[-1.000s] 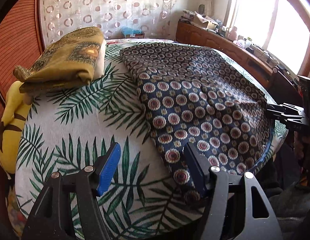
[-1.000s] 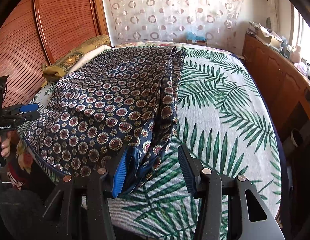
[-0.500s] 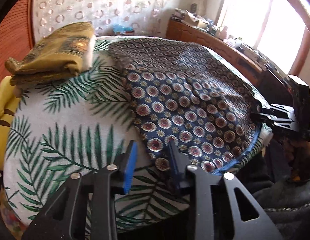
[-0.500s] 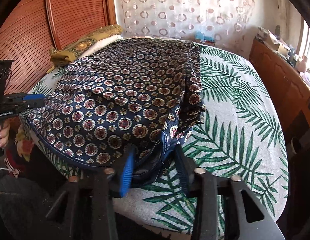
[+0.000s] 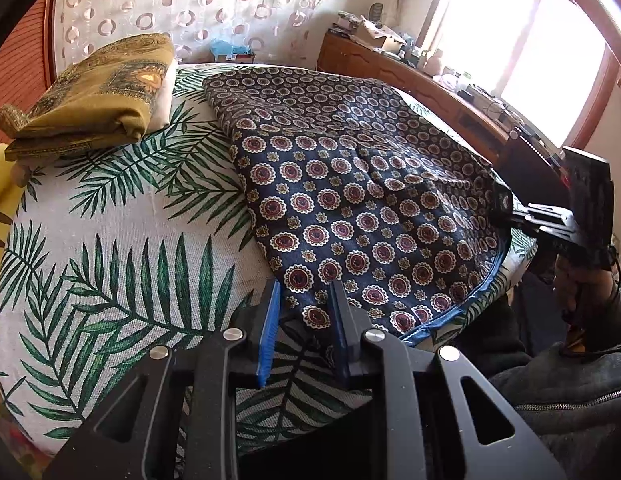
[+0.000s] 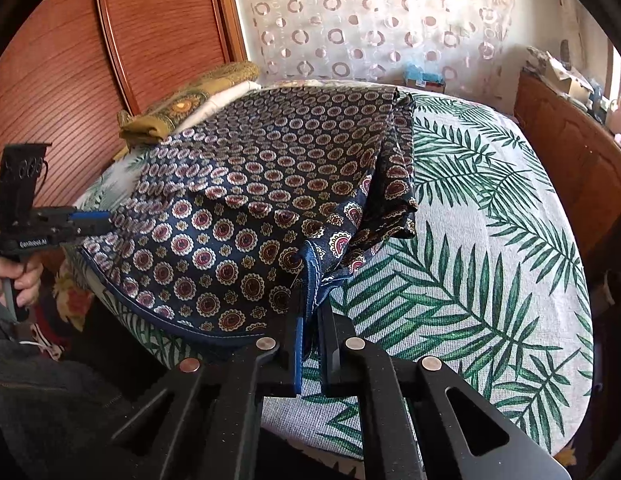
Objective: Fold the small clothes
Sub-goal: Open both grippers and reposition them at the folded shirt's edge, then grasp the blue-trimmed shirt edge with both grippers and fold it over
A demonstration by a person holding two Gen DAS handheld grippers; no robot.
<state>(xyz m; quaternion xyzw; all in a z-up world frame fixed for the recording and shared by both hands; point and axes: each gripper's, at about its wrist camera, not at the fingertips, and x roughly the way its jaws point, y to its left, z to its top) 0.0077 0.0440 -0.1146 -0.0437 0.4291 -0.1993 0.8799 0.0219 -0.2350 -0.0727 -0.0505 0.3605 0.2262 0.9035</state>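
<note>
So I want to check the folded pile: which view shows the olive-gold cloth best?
The left wrist view: the olive-gold cloth lies near, its folds and print clear. The right wrist view shows it smaller, partly behind the navy patterned garment.

Daylight pours in from the window [image 5: 522,56], blown out white there. Both views are sharp in the middle, with heavy fisheye bending and dark corners.
</note>
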